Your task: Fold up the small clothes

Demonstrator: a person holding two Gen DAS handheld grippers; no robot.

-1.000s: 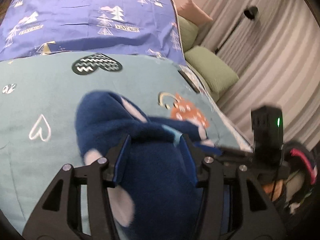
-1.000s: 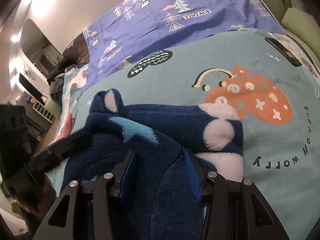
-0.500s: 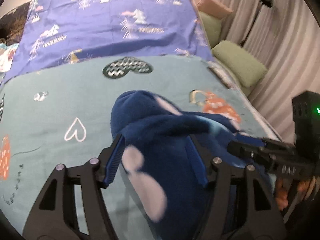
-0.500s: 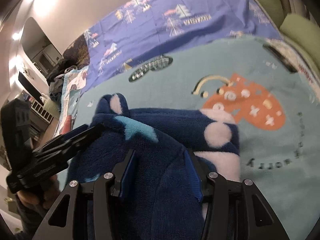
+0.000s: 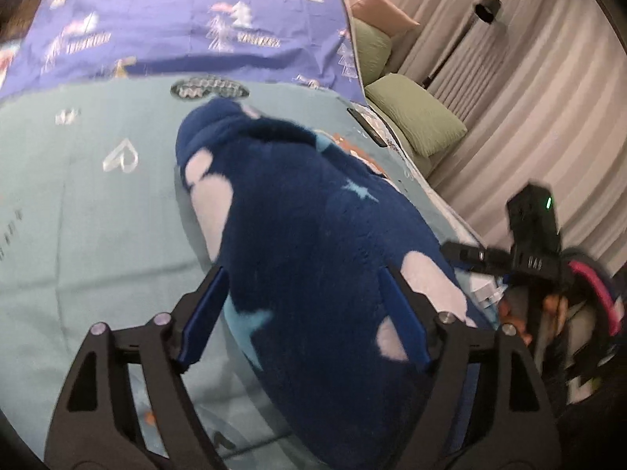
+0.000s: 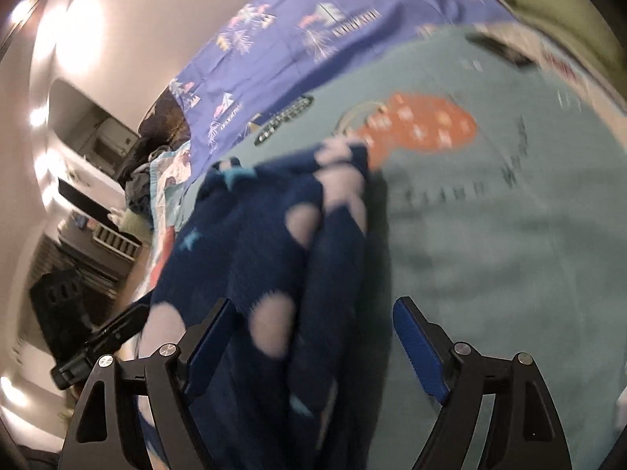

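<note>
The left tool (image 5: 301, 313) is opening; its blue pads stand wide on both sides of the garment (image 5: 313, 235) and do not press on it. The garment is a small piece of thick navy fleece with pale pink spots and light blue stars. It lies in a long, rounded heap on the teal blanket (image 5: 98, 215) of the bed, and its far end is rolled over. It looks light, very soft and not slippery, so I think it will sag and bunch when lifted. An edge or a corner seems a better place to hold than the thick middle. The right tool (image 6: 313, 337) is opening too, wide, with blurred fleece lying between its pads, against the left one and free of the right one.
</note>
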